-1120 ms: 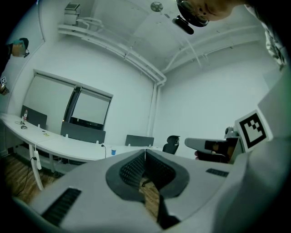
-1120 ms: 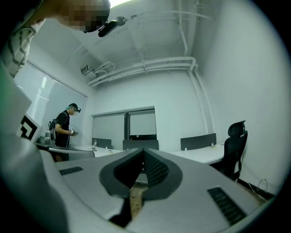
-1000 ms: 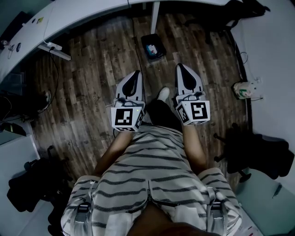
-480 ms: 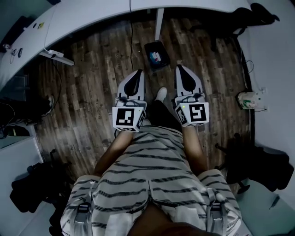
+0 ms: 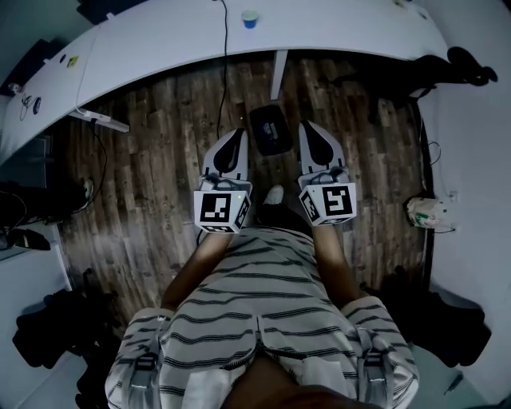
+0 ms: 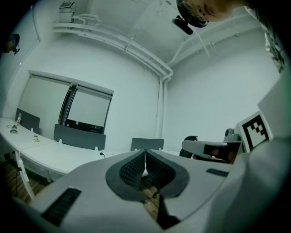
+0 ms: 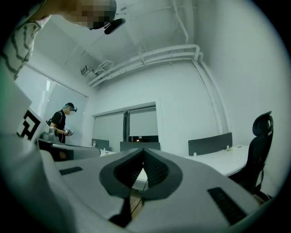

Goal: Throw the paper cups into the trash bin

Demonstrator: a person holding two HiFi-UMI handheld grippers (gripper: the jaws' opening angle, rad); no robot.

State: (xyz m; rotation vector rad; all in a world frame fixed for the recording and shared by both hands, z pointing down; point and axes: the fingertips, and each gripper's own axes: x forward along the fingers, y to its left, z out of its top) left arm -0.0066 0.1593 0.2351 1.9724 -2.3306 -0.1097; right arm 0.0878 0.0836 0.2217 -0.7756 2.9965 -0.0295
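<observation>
As I close on the tabletop (image 5: pixel 160 36), the change that matters is that a paper cup (image 5: pixel 250 17) comes into sight on it. It is small, blue and upright, just right of a cable (image 5: pixel 223 72) that hangs to the floor (image 5: pixel 152 168).

Findings, left to right:
- **Left tongs (image 5: pixel 233 136):** shut tip to tip. The left gripper view shows the ribbed pads (image 6: pixel 132 170) meeting with nothing between them.
- **Between the two tongs:** on the floor under the tabletop's edge lies a dark box that I take for the trash bin (image 5: pixel 270 130). Its contents are too dark to tell.
- **Right tongs (image 5: pixel 308 132):** likewise closed and empty, as the right gripper view confirms.

Assessment: no cup is in hand, so I judge the task to be at the approach. The cup stands well beyond both tips, and whichever tongs takes it must first open.

Against the frame of a second ago:
- **At left:** the power strip (image 5: pixel 100 120) sits lower in the picture, and far more tabletop shows above it.
- **At centre:** the bin was well ahead of the tips and now lies level with them. The cup was not in view at all.
- **At right:** the white bag (image 5: pixel 427 212) has slid down the picture.

Both tongs keep the same closed, side-by-side pose throughout.
</observation>
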